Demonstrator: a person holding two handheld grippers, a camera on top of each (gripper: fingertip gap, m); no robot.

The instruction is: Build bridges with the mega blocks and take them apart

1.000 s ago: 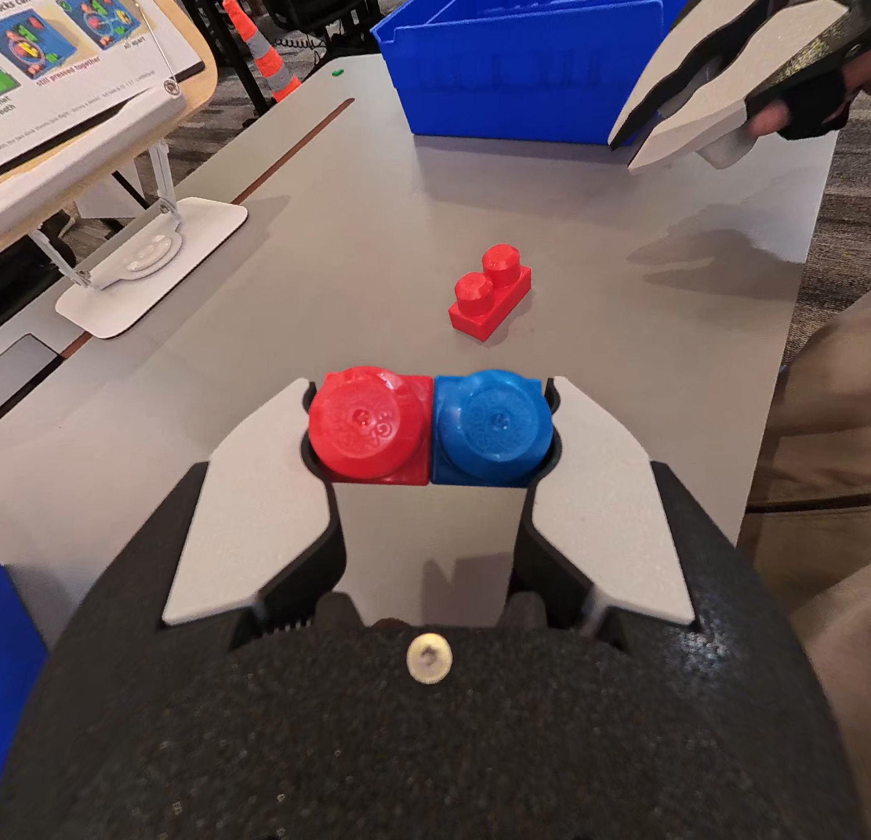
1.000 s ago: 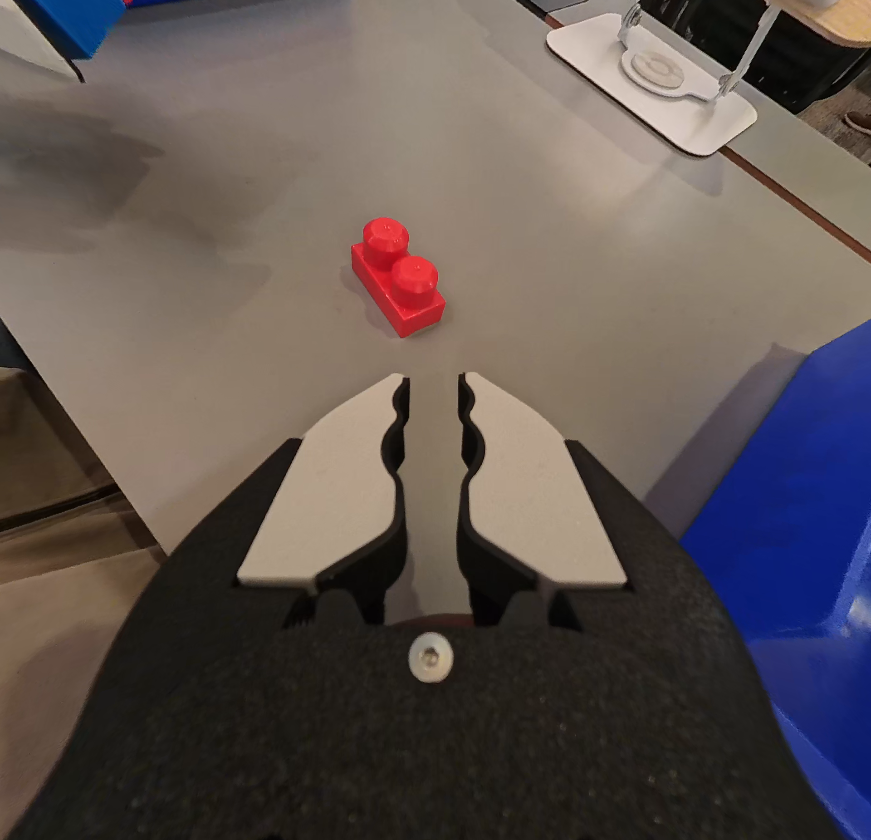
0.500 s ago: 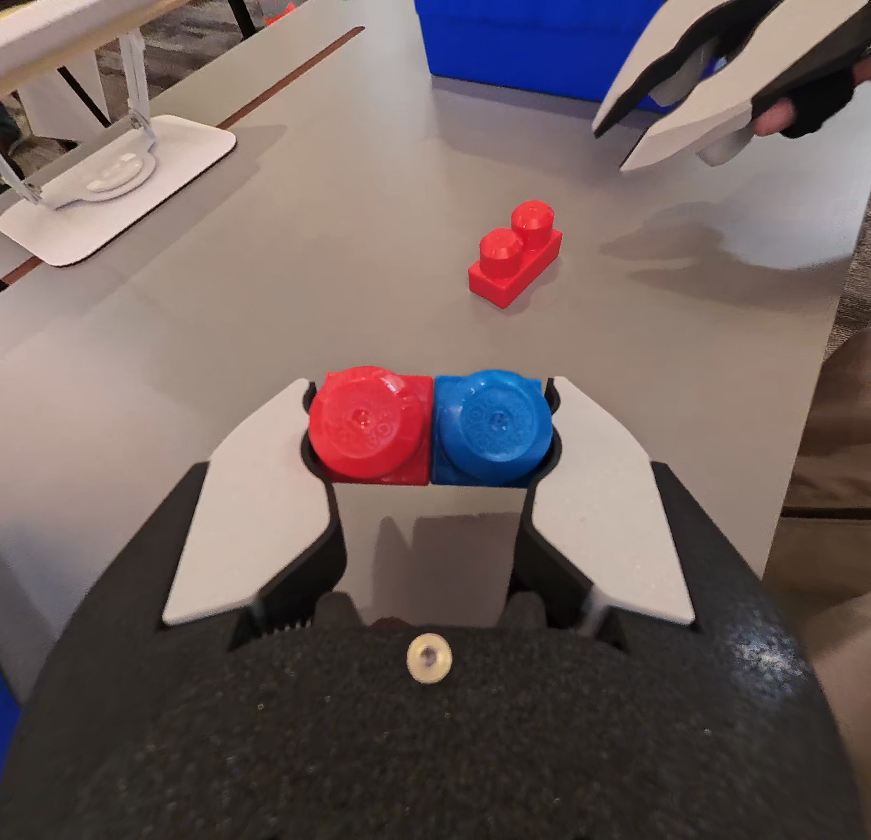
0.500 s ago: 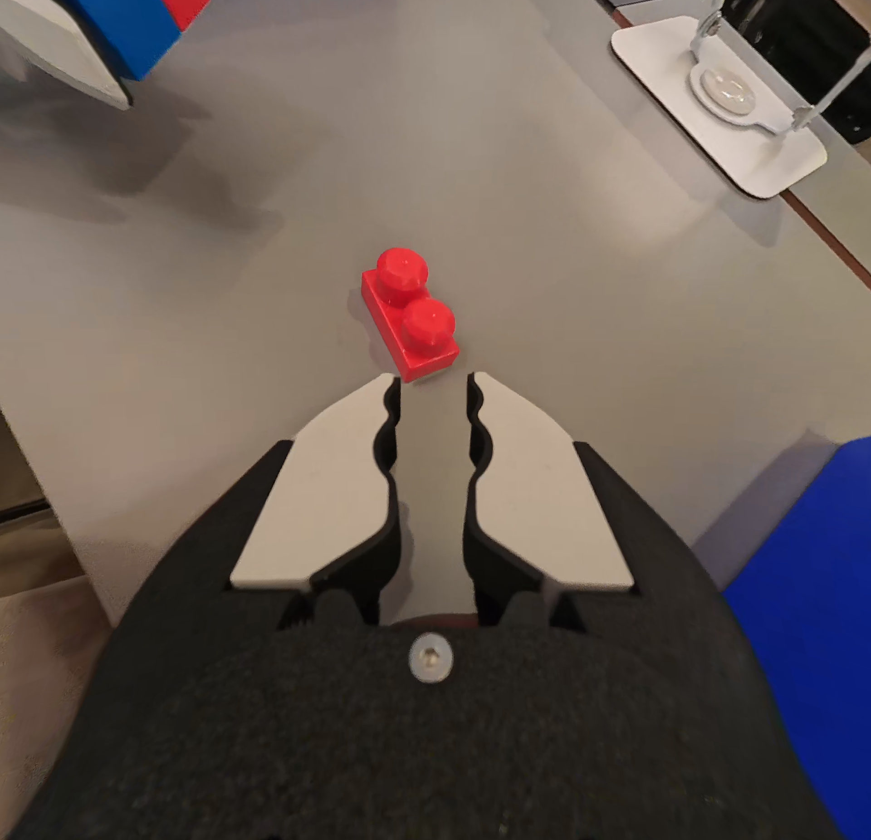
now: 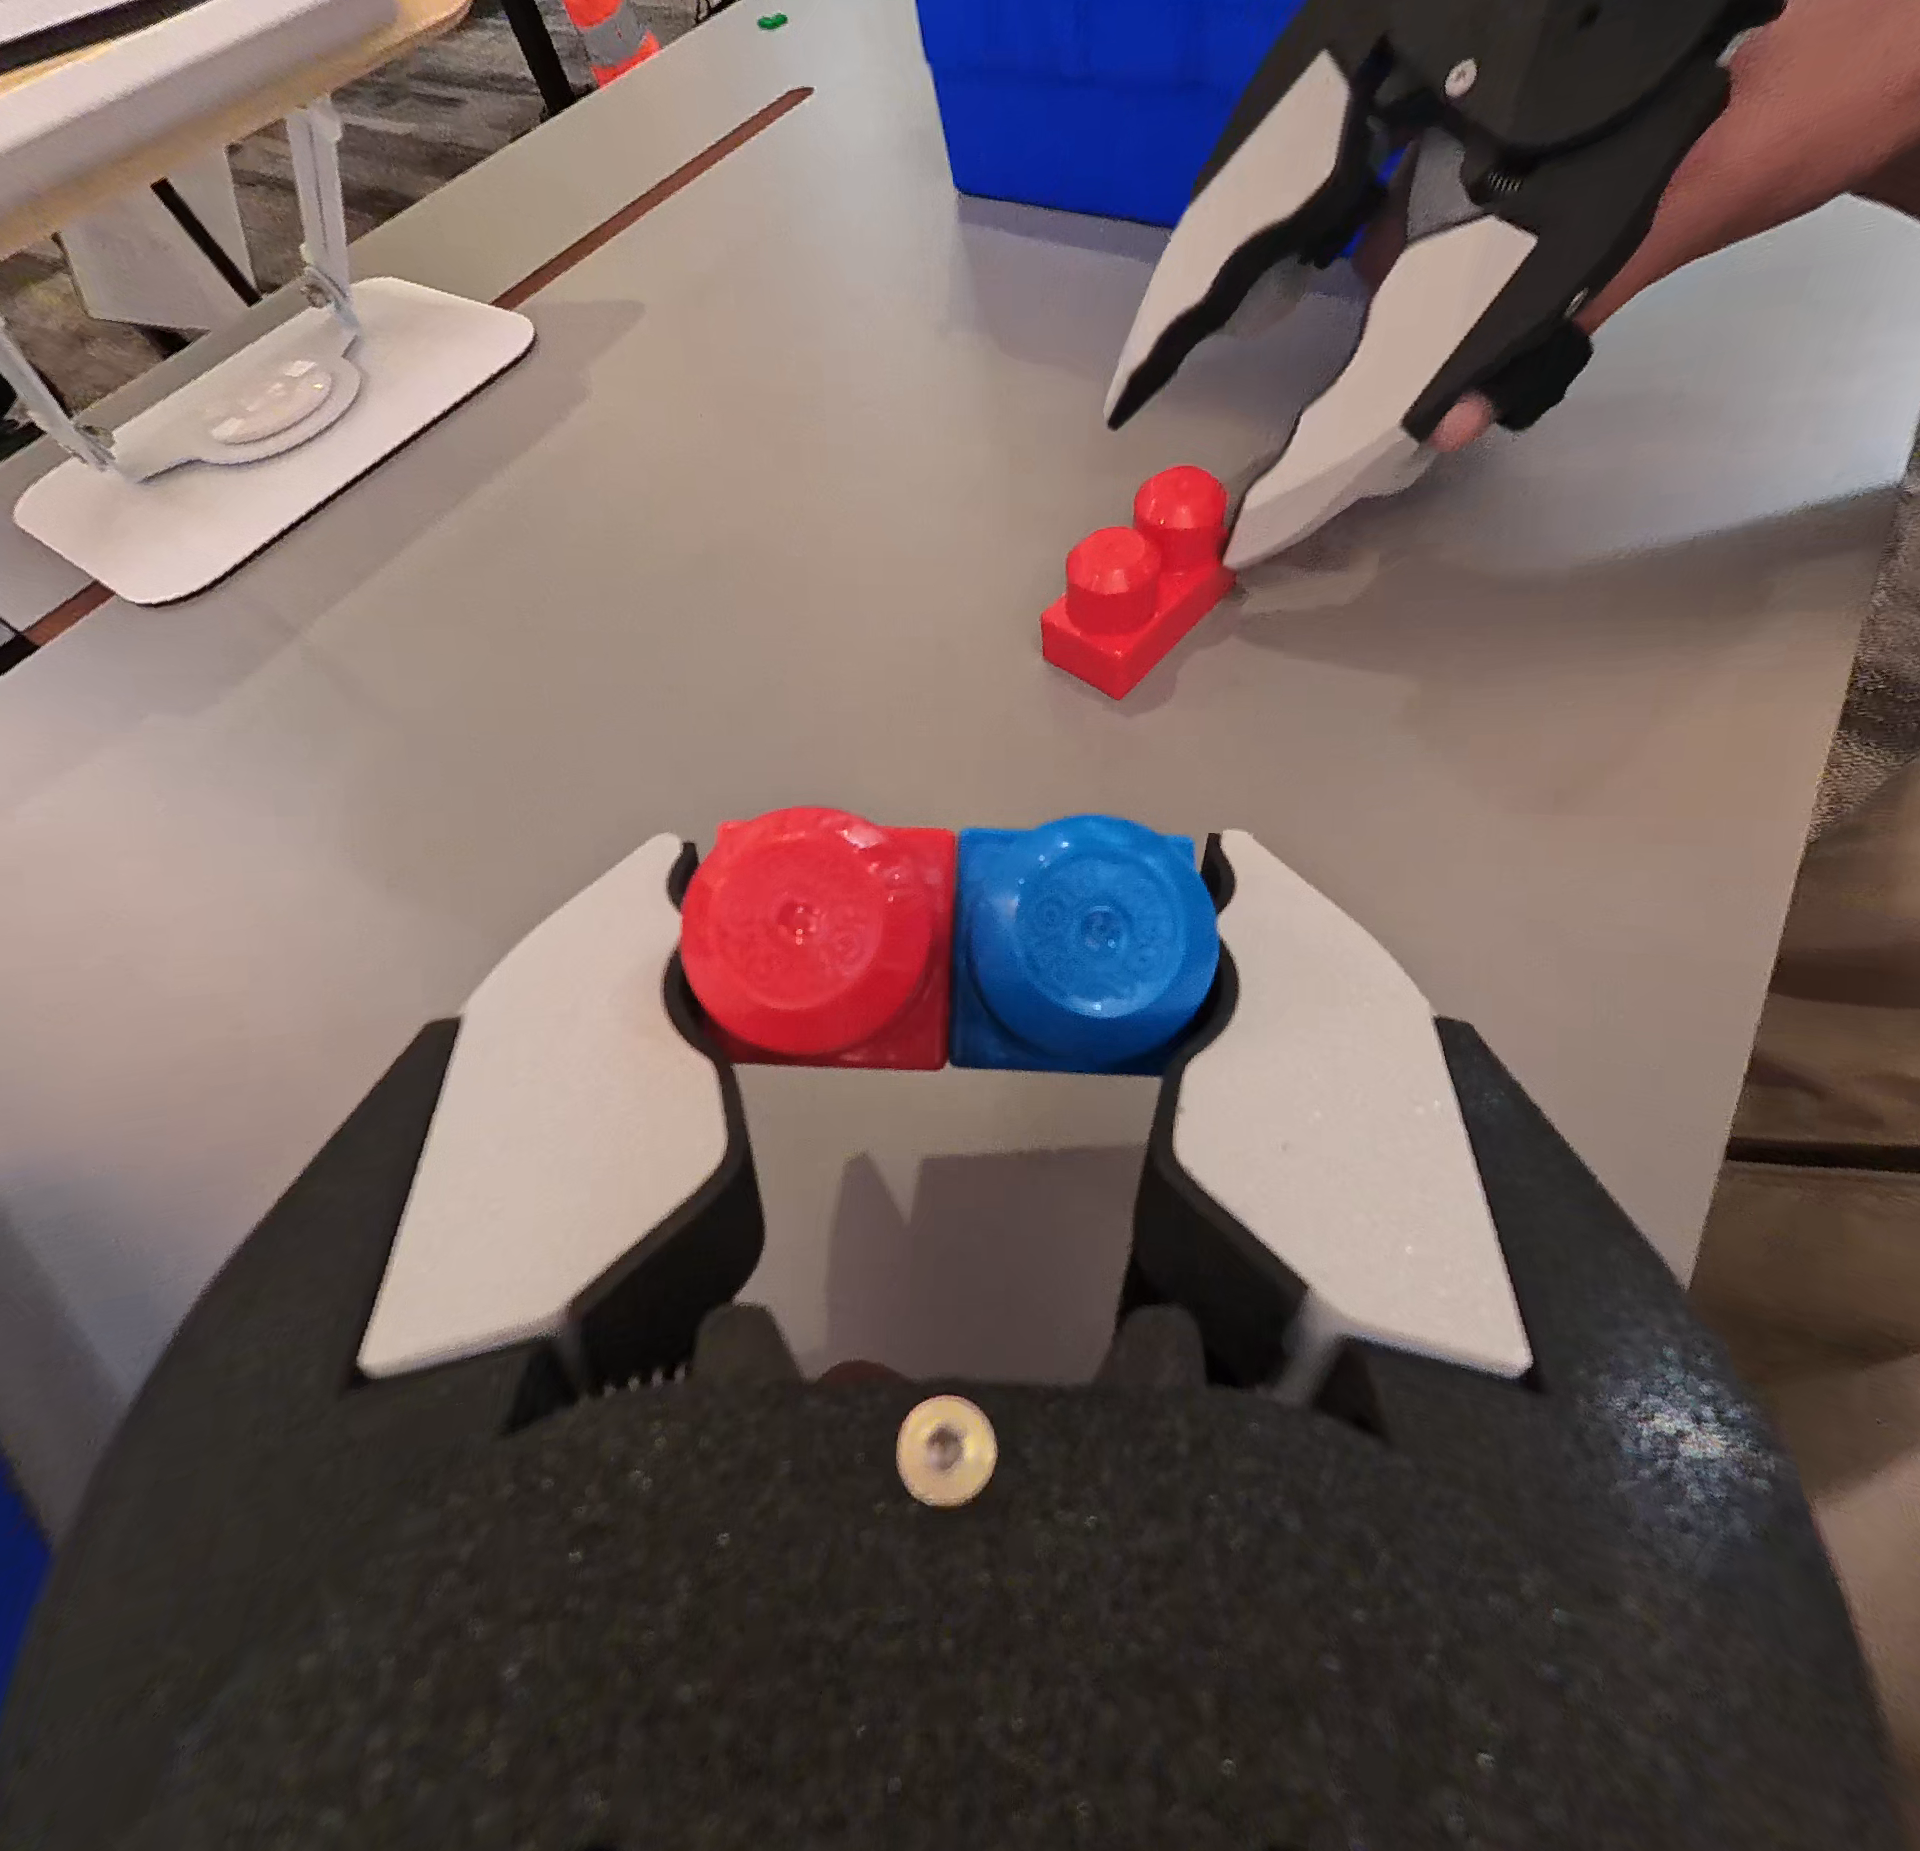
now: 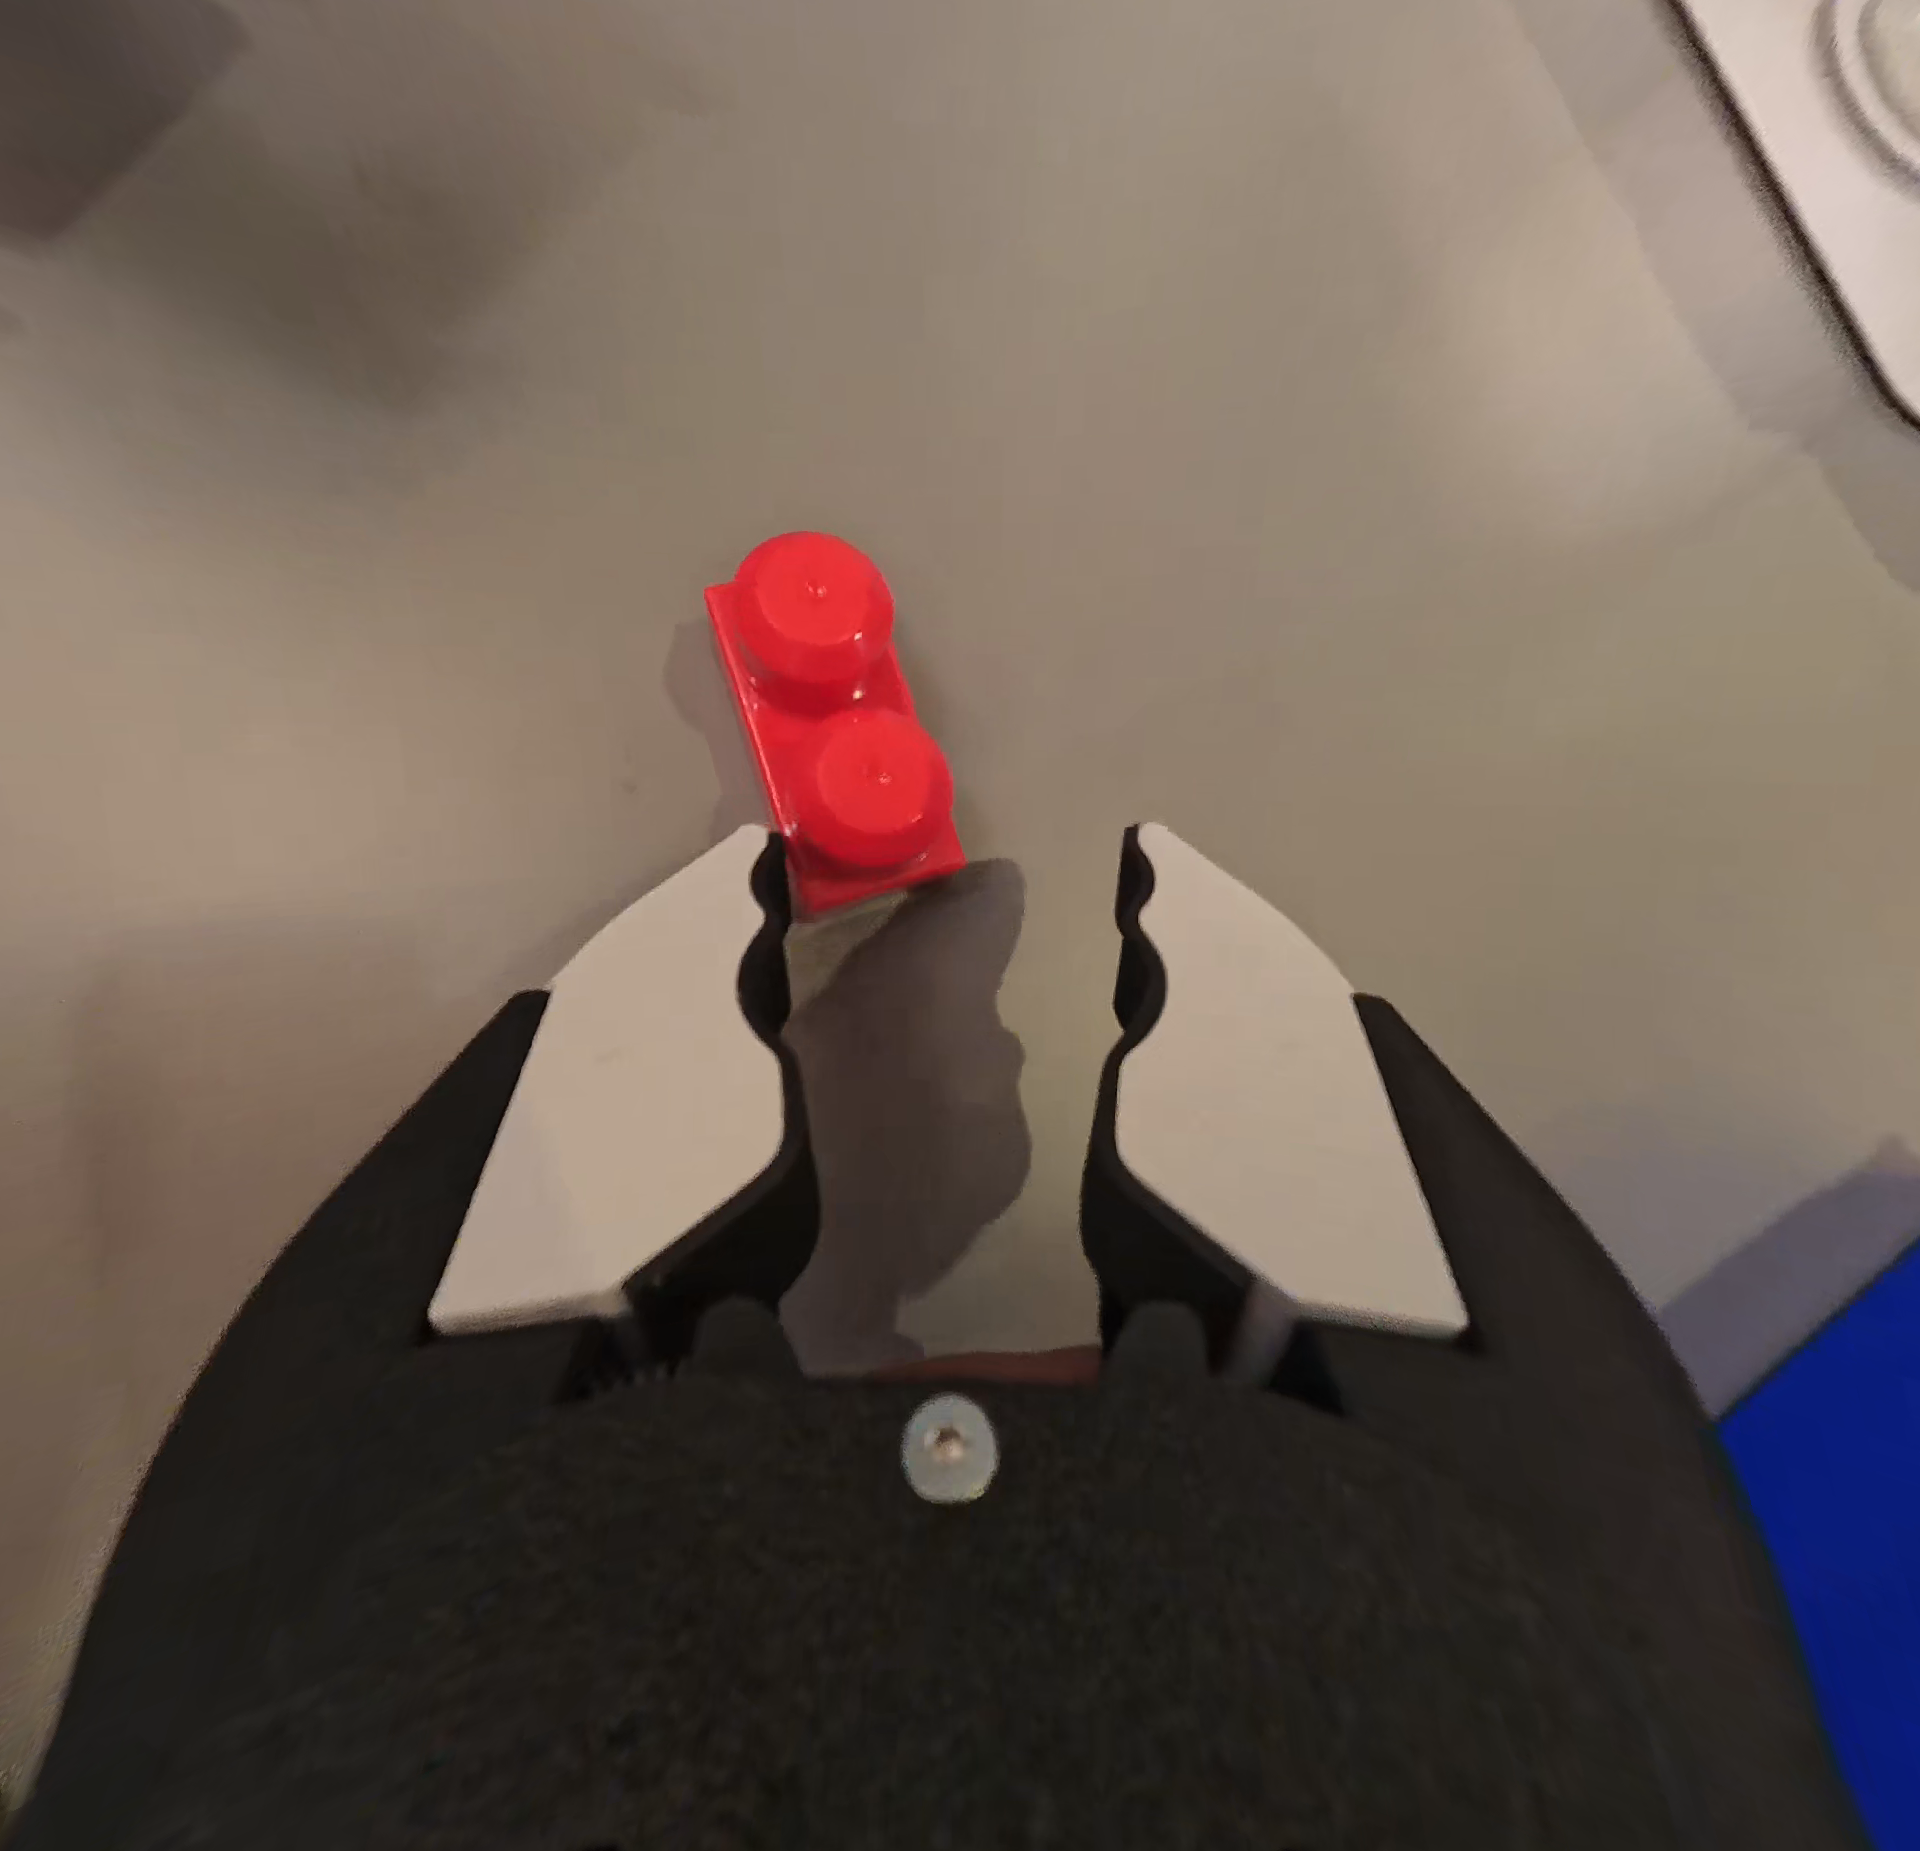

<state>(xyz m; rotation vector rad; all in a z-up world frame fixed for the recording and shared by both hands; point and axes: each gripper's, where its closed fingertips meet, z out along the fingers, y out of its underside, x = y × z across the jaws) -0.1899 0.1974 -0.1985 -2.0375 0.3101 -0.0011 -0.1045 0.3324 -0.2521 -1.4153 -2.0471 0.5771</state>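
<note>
The flat red two-stud block (image 6: 831, 731) is lying studs-up on the grey tabletop (image 5: 727, 513), apart from the other pieces, and we are judging it to be the deck that will be spanning the two piers. Our right tool (image 6: 945, 866) is reaching over its near end with the jaws spread wide and nothing between them; one fingertip (image 5: 1262, 528) is touching or nearly touching that end, so that closing will be pinching the block across its narrow sides. Our left tool (image 5: 951, 944) is gripping a red block (image 5: 816, 934) and a blue block (image 5: 1081, 944) pressed side by side, studs facing the camera, keeping the pair aligned as one unit for the deck to be seated on. Beyond these, a blue bin (image 5: 1049, 108) is standing at the far edge and a white stand (image 5: 260, 430) at the left.
</note>
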